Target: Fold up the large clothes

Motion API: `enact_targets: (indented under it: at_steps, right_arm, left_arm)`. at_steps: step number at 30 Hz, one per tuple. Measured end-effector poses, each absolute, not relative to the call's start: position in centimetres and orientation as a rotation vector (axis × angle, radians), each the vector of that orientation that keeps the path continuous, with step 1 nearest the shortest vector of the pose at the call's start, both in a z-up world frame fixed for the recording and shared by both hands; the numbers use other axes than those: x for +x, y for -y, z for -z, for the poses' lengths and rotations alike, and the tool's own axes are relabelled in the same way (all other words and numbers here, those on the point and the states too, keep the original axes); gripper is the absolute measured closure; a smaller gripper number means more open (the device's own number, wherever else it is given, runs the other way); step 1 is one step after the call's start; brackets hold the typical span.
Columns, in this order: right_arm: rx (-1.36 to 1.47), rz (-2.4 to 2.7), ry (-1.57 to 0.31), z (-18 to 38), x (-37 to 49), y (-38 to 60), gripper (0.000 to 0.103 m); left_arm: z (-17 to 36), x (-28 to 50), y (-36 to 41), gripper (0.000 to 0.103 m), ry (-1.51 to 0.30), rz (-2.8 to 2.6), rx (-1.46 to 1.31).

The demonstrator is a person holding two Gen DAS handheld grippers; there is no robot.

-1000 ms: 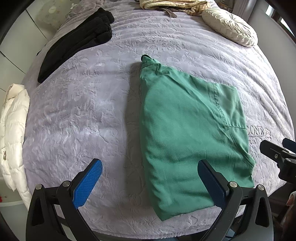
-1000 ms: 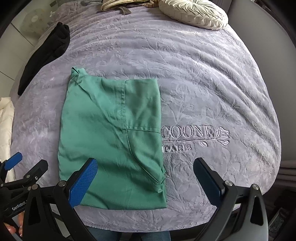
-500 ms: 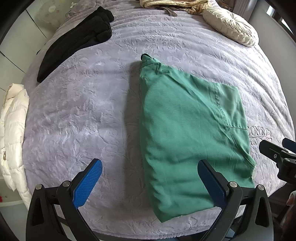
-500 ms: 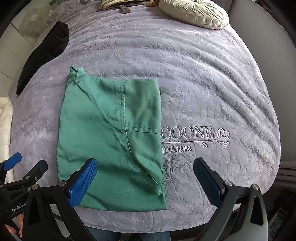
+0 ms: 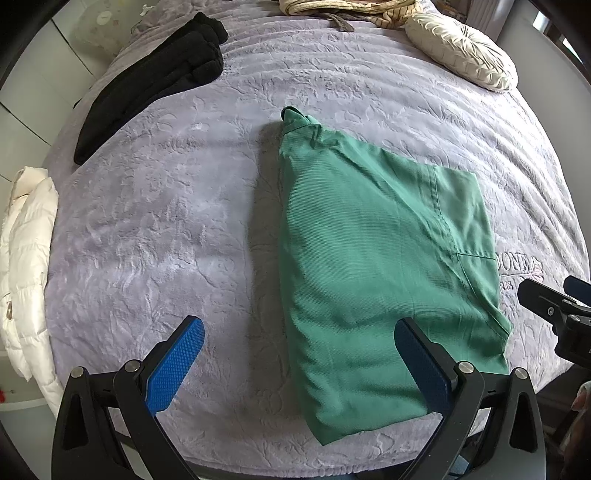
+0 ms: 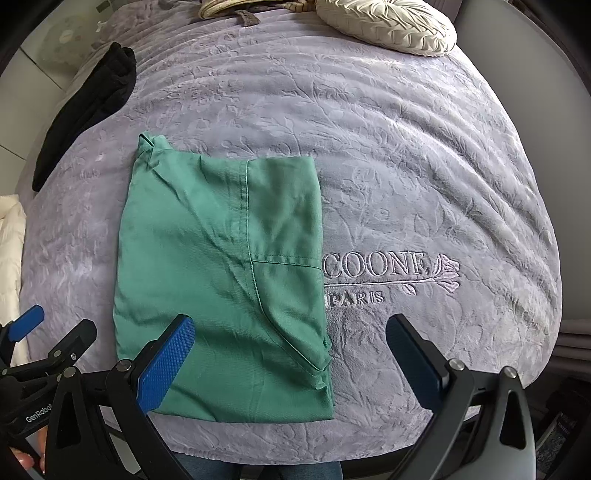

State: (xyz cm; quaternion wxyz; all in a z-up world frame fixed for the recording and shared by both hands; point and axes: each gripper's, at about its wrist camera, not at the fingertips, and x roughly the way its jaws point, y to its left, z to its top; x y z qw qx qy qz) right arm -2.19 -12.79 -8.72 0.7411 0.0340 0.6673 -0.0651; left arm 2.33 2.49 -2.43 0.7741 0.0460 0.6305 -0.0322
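A: Where's the garment?
B: Green garment [image 5: 373, 266] is folded into a rough rectangle, flat on the bed's lilac embossed bedspread [image 6: 406, 155], near the front edge. In the right wrist view its right edge just covers the start of the embroidered "COONE / PARIS" lettering [image 6: 376, 264]. A bunched bit of fabric sticks up at its far left corner. Stitched seams cross the top layer.

A: Tools?
B: Left tool [image 5: 299, 363]: jaws spread wide, nothing between them. Its right blue pad sits in front of the garment's near part; whether it touches, can't tell. Left pad is over bare bedspread.
Right tool [image 6: 290, 360]: also wide open, empty. Left pad sits over the garment's near left area, right pad over bedspread below the lettering.
Each tool shows at the edge of the other's view.

A: Anything else on the bed?
B: Black garment [image 5: 147, 85] along the far left, well apart from the green one. Cream round pleated cushion [image 6: 388, 26] at the far right. Beige striped fabric [image 5: 343, 9] at the far edge. White puffer jacket [image 5: 26, 266] hanging at the left side.
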Motion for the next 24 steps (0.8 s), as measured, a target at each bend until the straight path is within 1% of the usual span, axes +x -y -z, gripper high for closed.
enact_targets:
  at_steps: [24]
  right_arm:
    - [0.072, 0.138, -1.469, 8.87, -2.11, 12.47, 0.000]
  left_arm:
    - [2.54, 2.37, -2.50, 0.000, -1.366, 0.072, 0.102]
